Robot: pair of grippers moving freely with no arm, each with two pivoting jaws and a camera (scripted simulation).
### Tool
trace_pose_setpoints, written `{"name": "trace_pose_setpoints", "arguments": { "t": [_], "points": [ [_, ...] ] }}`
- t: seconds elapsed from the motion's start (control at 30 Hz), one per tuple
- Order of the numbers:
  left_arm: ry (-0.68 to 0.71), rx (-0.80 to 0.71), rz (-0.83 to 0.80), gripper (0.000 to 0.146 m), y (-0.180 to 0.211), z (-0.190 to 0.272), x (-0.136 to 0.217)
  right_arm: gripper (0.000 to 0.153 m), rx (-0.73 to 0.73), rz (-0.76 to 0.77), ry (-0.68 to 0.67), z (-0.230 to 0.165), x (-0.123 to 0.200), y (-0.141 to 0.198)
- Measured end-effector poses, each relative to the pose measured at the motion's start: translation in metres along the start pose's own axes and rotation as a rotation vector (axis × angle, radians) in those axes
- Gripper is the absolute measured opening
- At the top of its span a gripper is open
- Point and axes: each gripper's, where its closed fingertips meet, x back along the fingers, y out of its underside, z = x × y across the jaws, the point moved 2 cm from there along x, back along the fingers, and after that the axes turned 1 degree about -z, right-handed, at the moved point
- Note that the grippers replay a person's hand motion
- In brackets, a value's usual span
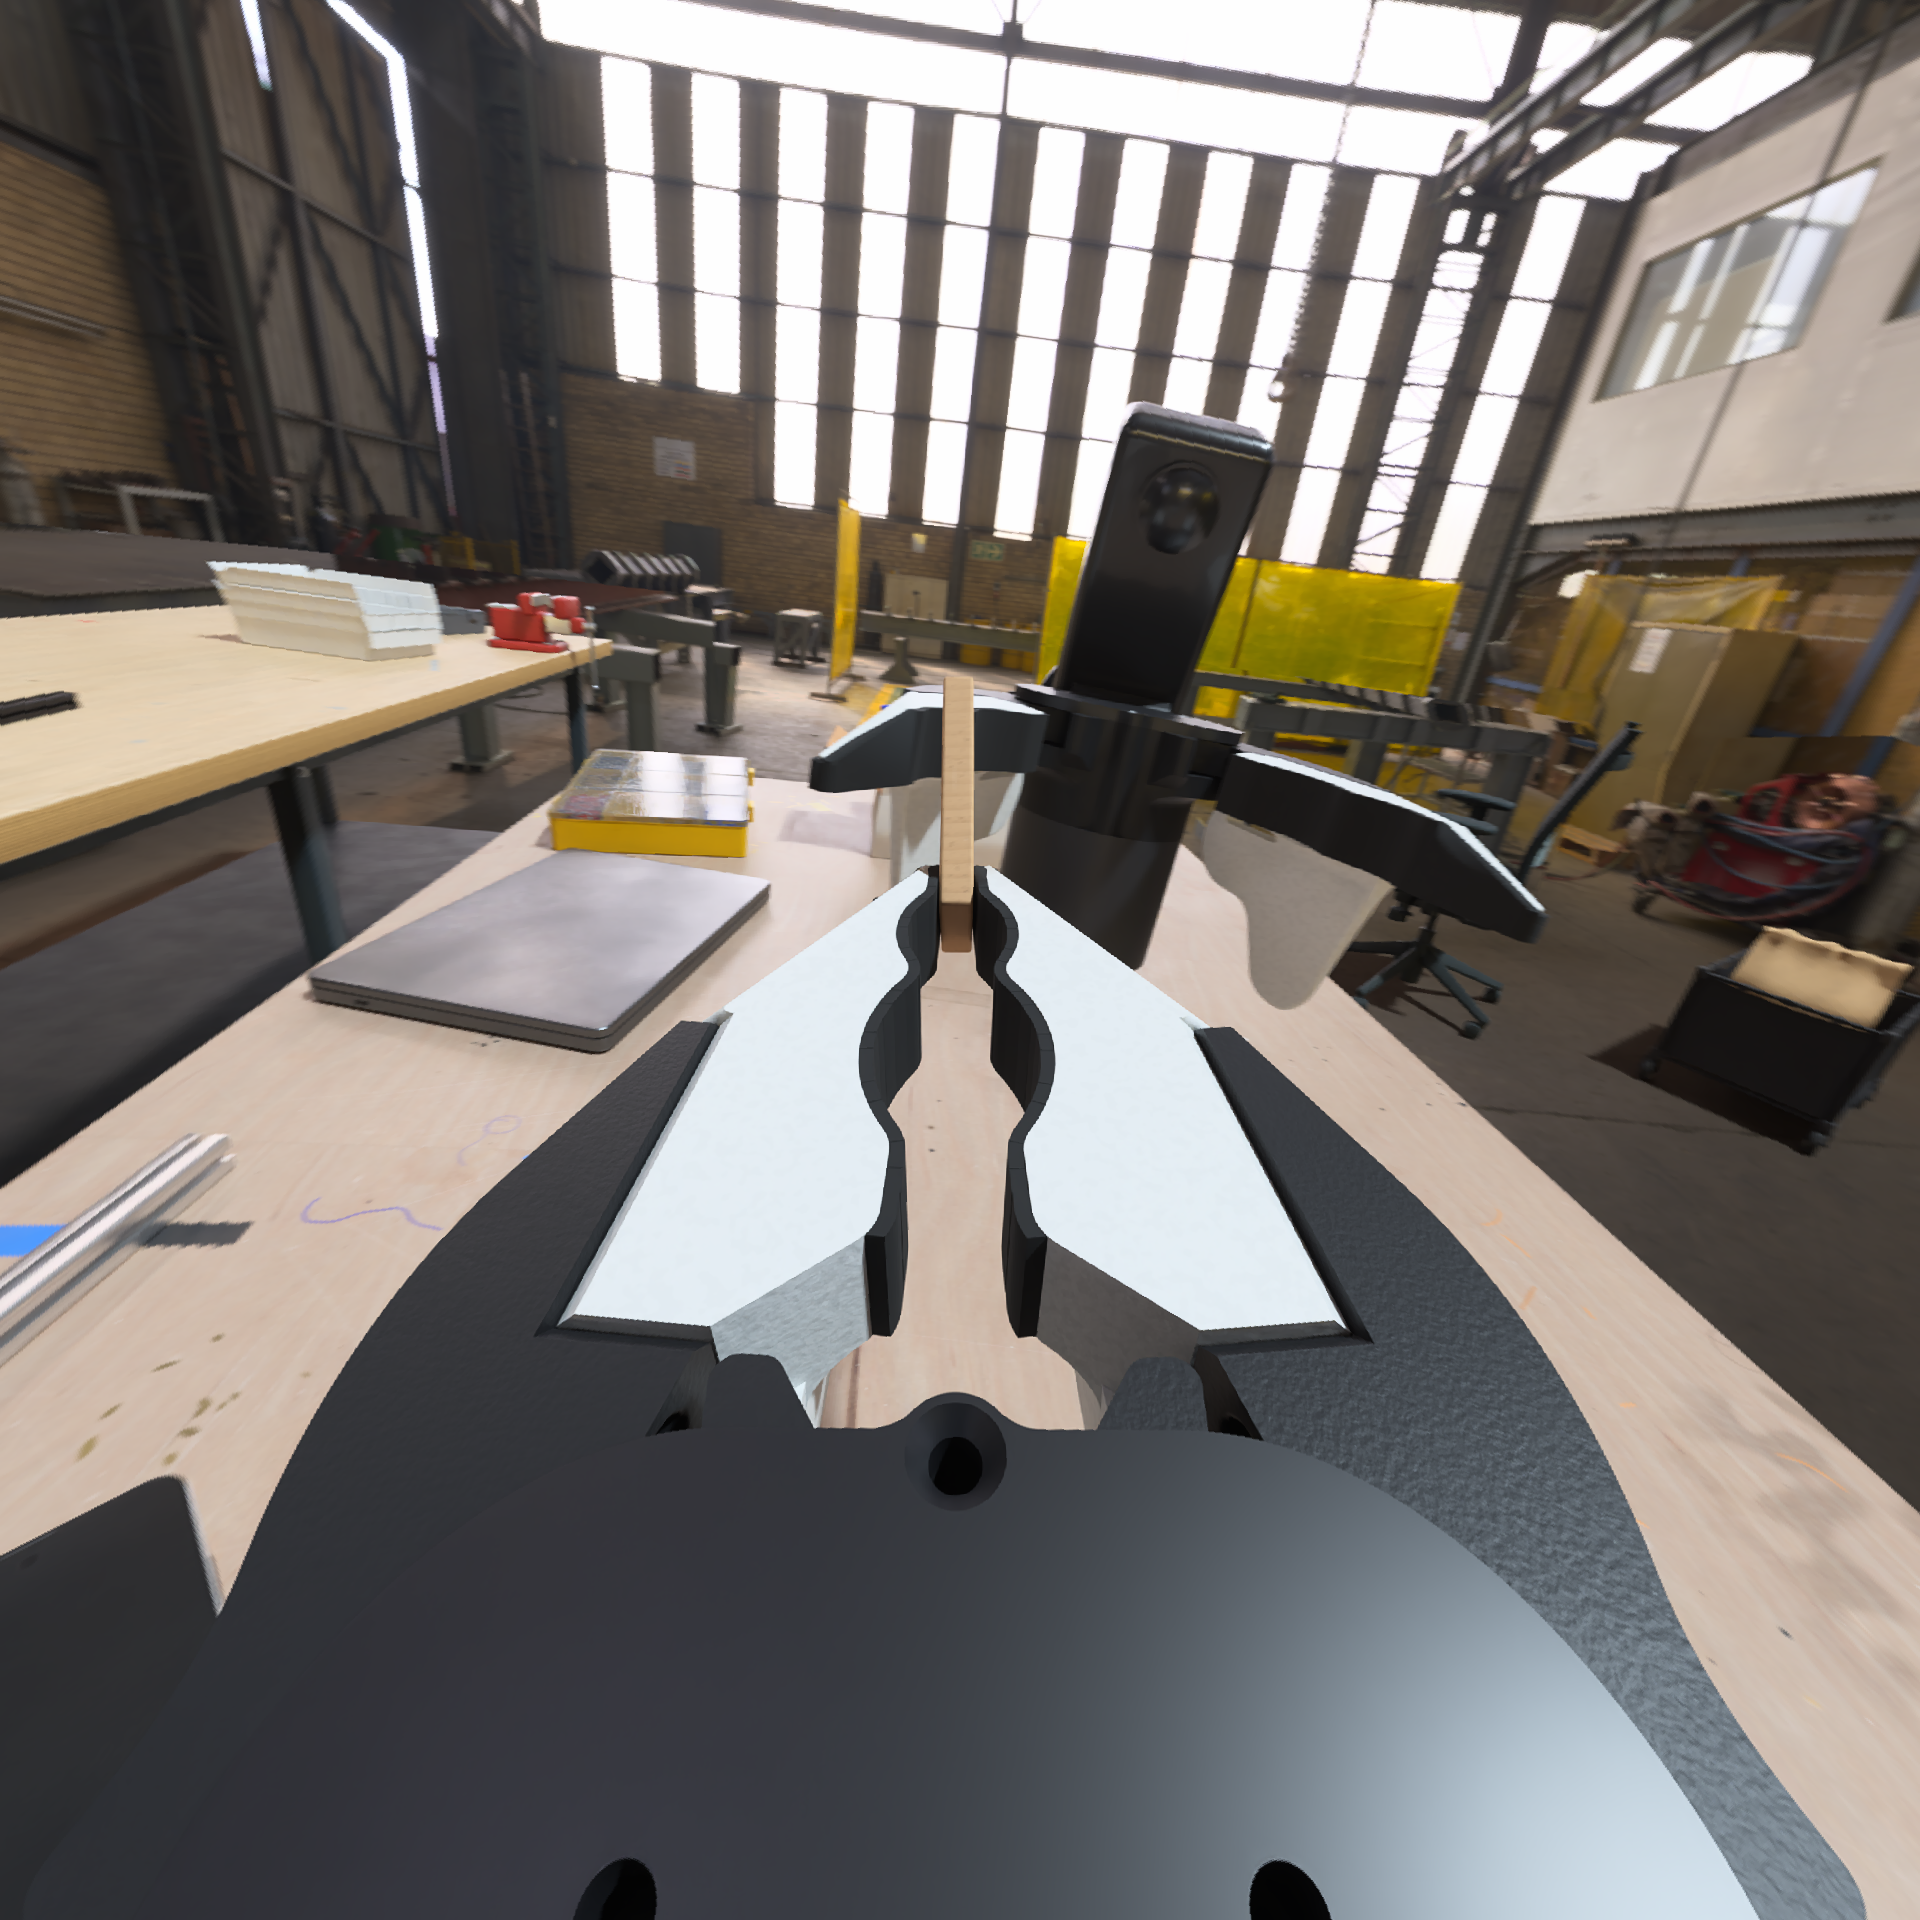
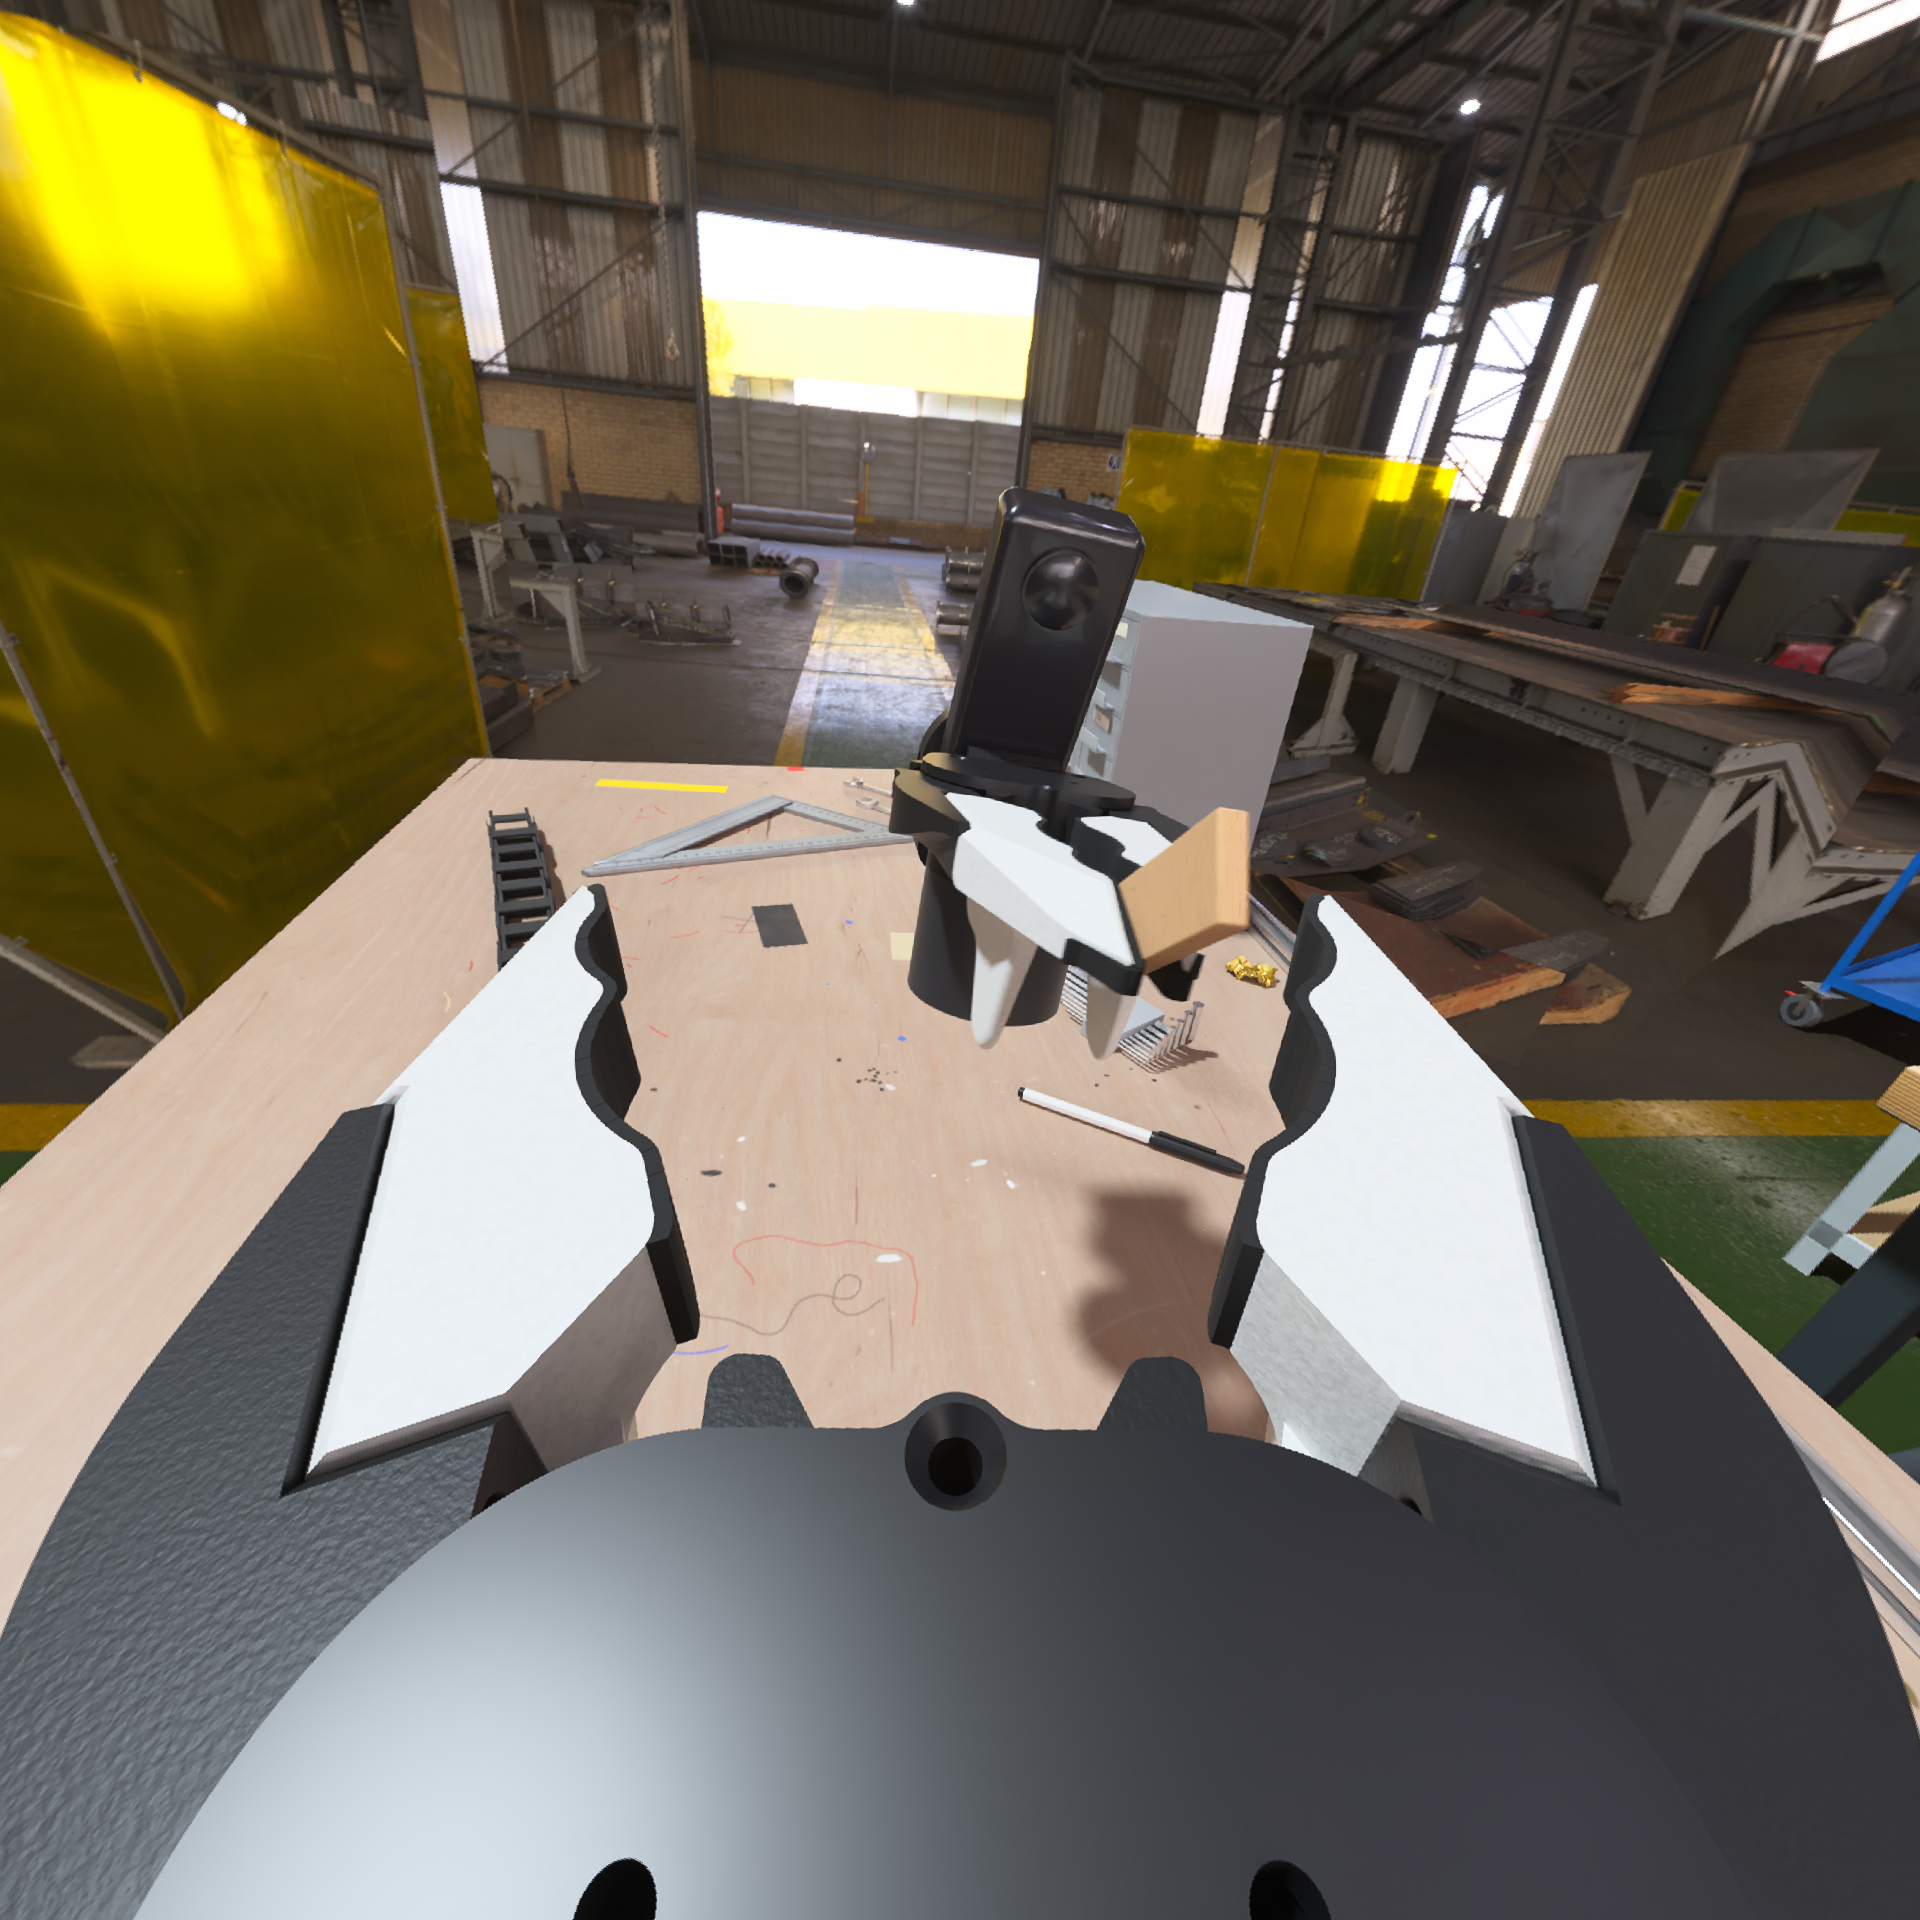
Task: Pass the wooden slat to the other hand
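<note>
Wooden slat (image 1: 957, 821): pale, thin, standing upright, its lower end pinched between the tips of the left gripper (image 1: 957, 914), above the light wooden table (image 1: 1403, 1195); in the right wrist view the same slat (image 2: 1190, 885) sticks out of that gripper (image 2: 1127, 940) on a tilt. Left gripper: fingers clenched on the slat. Right gripper (image 2: 951, 904): fingers spread wide, grasping nothing; in the left wrist view it (image 1: 1174, 810) faces the slat from just behind, its fingers wide to either side, contact not discernible. On the table, left wrist view: closed grey laptop (image 1: 540, 951), yellow parts box (image 1: 652, 802) with a clear lid beyond it, metal bar (image 1: 104, 1236) at the left edge. On the table, right wrist view: black-and-white pen (image 2: 1127, 1130), metal triangle ruler (image 2: 743, 831), black chain links (image 2: 516, 868), row of nails (image 2: 1164, 1039), small gold-coloured lump (image 2: 1252, 971). Second table (image 1: 208, 707) to the left carries a white ribbed block (image 1: 327, 610) and a red vise (image 1: 535, 621). Grey drawer cabinet (image 2: 1195, 707) stands beyond the table's far edge.
</note>
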Motion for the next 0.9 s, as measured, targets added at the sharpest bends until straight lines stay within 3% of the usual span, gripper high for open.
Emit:
{"name": "trace_pose_setpoints", "arguments": {
  "t": [0.3,0.6,0.7,0.83,0.9],
  "points": [
    [0.079,-0.003,-0.077,0.005,0.019,0.021,-0.023,0.122,-0.016,0.001,-0.038,-0.009,-0.013,0.008],
    [0.021,-0.011,-0.038,0.005,0.006,0.006,-0.007,0.119,0.009,-0.014,-0.005,-0.002,-0.004,0.003],
    [0.019,-0.012,-0.020,0.005,0.000,0.005,-0.002,0.100,0.026,0.001,0.078,0.011,0.005,-0.001],
    [0.020,-0.021,-0.025,0.005,-0.001,0.007,-0.002,0.049,-0.040,-0.003,0.119,0.026,0.014,0.002],
    [0.023,-0.027,-0.041,0.005,0.001,0.009,-0.003,0.033,-0.082,0.014,0.102,0.027,0.015,0.002]
  ]
}}
